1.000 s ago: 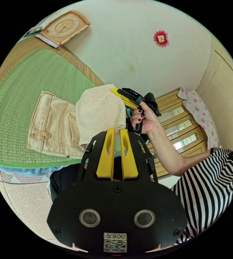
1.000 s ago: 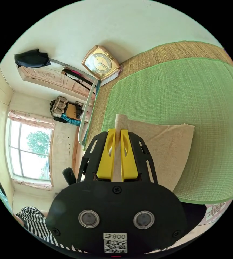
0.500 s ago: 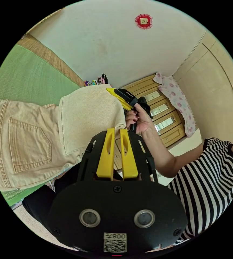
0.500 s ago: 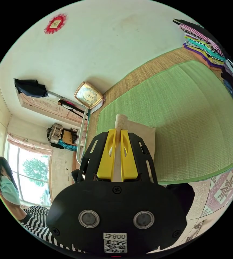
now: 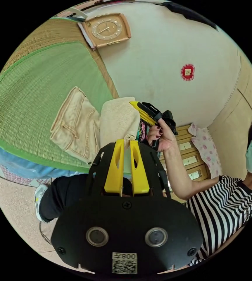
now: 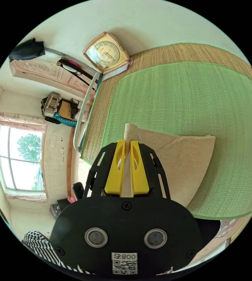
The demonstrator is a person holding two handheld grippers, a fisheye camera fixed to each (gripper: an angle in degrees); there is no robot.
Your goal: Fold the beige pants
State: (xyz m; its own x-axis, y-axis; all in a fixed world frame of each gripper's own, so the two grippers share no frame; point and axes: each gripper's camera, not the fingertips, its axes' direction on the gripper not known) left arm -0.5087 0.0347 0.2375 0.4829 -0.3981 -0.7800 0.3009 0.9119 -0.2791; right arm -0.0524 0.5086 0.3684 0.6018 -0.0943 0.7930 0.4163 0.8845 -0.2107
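- Over the green mat (image 5: 29, 96), the beige pants (image 5: 79, 123) lie waist-down, legs lifted by my claws.
- Left claw (image 5: 126, 145) and right claw (image 6: 127, 146) each pinch the hem.
- Mid-fold, I judge; next, carry the hem toward the waistband.

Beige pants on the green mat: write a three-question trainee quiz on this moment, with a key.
1. True or false: the left gripper is shut on a folded edge of the beige denim pants.
2. What lies under the pants? A) green woven straw mat B) wooden table C) tiled floor
3. Fill in: the square gold-framed clock leans against the ____.

Key: 1 true. 2 A. 3 wall.
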